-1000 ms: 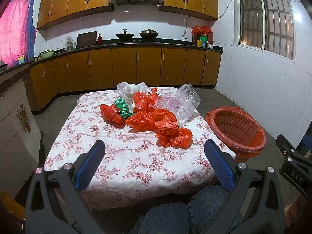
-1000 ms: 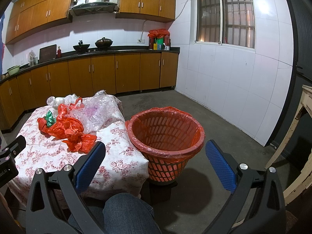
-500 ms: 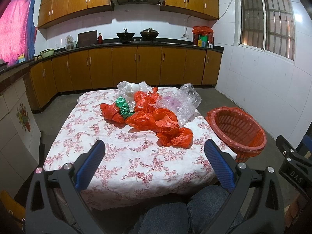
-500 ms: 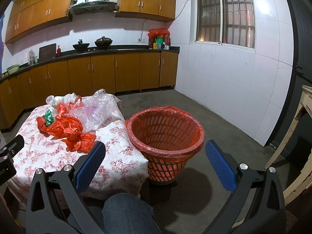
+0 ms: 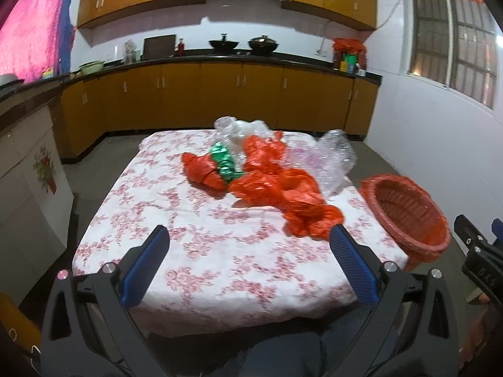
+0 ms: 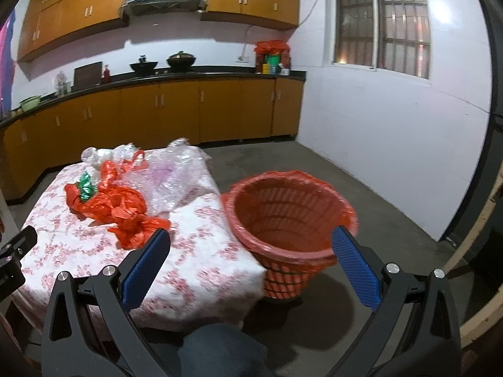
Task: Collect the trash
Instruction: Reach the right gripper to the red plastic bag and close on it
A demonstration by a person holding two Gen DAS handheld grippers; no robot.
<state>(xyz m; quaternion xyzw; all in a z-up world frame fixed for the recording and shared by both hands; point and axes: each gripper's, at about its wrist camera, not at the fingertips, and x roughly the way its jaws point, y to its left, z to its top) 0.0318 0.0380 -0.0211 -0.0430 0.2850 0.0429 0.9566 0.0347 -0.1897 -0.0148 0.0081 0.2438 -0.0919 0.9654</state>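
The left gripper (image 5: 248, 245) sits low in its frame, jaws spread wide with nothing between them, its blue pads (image 5: 146, 260) over the near part of the surface (image 5: 176, 220), which wears a red-flowered white cloth. Mid-frame on that cloth lies the trash: a crumpled red bag (image 5: 283, 194) running from the centre toward the right pad, a green wrapper (image 5: 224, 163) tucked against its left lump, clear plastic (image 5: 242, 130) behind it, and bubble wrap (image 5: 333, 160) to the right, touching the red bag. At the right edge of the frame, just beside the surface's corner, stands the red basket (image 5: 408, 216), lined with red plastic; nothing shows inside it.

The right gripper (image 6: 251, 251) is likewise at the bottom of its frame, jaws spread and empty. Between its pads sits the basket (image 6: 289, 216), on the floor (image 6: 361, 204) close against the surface's right side. The red bag (image 6: 116, 207) lies at left centre, its near end just above the left pad (image 6: 146, 267); the bubble wrap (image 6: 169, 179) lies beyond it. Both views are somewhat blurred. Wooden cabinets (image 6: 176, 110) line the back wall.
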